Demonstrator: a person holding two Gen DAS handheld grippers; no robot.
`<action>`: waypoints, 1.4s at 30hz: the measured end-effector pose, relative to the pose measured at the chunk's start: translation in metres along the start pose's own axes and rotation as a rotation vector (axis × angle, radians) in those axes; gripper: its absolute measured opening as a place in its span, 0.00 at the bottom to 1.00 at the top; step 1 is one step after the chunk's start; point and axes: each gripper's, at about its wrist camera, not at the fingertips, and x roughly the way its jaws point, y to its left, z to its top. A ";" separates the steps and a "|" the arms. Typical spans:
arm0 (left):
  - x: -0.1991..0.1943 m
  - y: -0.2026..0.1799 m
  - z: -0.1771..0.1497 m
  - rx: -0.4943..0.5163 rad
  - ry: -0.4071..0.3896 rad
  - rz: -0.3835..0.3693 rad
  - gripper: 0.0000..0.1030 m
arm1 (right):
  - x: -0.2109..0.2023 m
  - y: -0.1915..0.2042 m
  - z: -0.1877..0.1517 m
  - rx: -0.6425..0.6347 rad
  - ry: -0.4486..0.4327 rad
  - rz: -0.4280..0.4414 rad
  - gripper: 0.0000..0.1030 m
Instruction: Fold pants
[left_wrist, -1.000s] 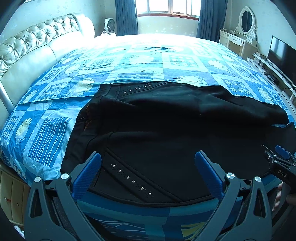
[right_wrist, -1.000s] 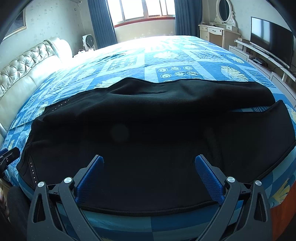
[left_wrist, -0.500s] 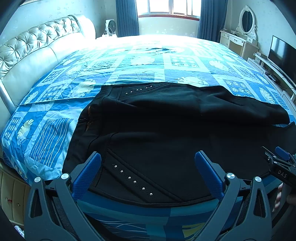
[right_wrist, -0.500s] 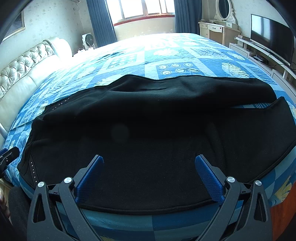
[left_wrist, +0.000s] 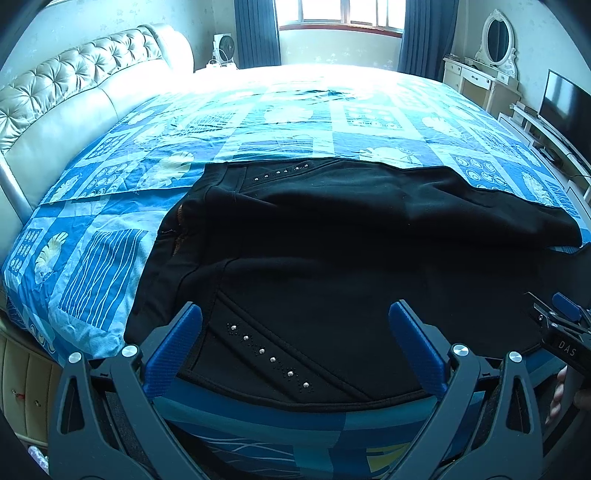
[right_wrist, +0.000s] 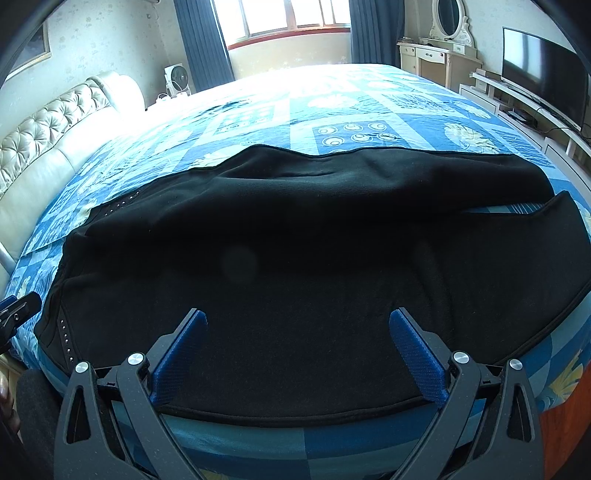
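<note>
1. The black pants (left_wrist: 332, 266) are spread flat on the bed (left_wrist: 258, 122), directly ahead of both grippers, with the near side seam along the bed's edge.
2. The left gripper (left_wrist: 295, 325) is held with its jaws spread wide and nothing between them, poised over the studded pocket (left_wrist: 269, 356) at the waist end; this placement is judged to prepare a grasp on the near edge.
3. The right gripper (right_wrist: 297, 328) is likewise spread and empty, hovering over the near leg further toward the hems, so that the garment could be lifted at two places at once.
4. In the right wrist view the far leg lies partly over the near one, a sliver of bedcover showing between them far to the right.
5. The fabric is so dark that creases and seams can hardly be made out; the hems are cut off at the frame edge.
6. Whether the fingertips touch the cloth cannot be told.
</note>
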 end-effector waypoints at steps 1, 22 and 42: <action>-0.001 0.000 0.000 0.000 -0.004 0.001 0.98 | 0.000 0.000 0.000 0.000 -0.001 0.000 0.96; 0.006 0.004 -0.001 -0.004 0.016 -0.002 0.98 | -0.073 -0.181 0.028 0.456 -0.214 0.130 0.96; 0.020 0.033 -0.011 -0.072 0.076 0.131 0.98 | 0.001 -0.402 -0.022 1.107 -0.215 0.242 0.46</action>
